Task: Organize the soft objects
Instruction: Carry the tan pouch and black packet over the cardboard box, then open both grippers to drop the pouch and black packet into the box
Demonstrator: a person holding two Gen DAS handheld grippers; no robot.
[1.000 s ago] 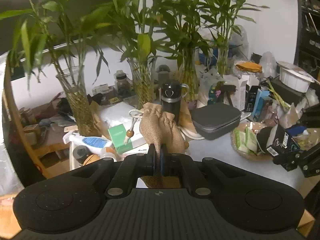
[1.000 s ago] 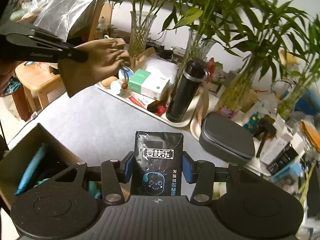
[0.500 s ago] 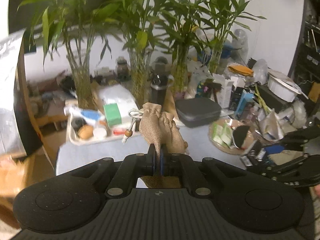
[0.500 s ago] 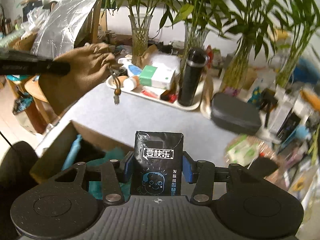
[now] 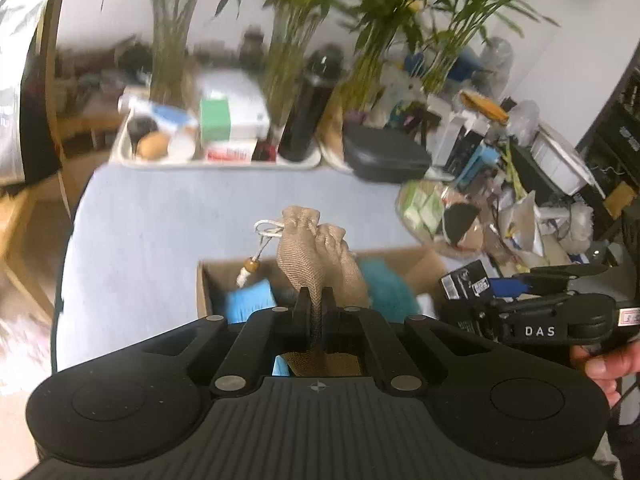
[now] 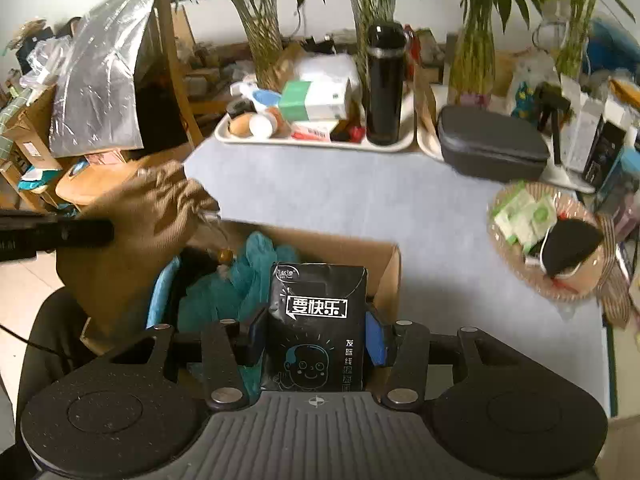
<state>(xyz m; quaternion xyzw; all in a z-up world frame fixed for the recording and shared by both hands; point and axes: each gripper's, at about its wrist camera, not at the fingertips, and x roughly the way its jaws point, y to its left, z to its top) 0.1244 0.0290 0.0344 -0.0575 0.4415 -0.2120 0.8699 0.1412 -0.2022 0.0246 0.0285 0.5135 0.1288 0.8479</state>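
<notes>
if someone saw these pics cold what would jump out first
Probably the tan drawstring pouch pinched in the left gripper and the black packet clamped in the right gripper, both above an open cardboard box of teal fabric. Behind stand bamboo stalks in glass vases.

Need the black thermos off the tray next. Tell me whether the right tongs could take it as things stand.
Probably not: the right tongs are shut on the black packet. Bare table lies before the thermos, so only the full grip blocks it.
</notes>
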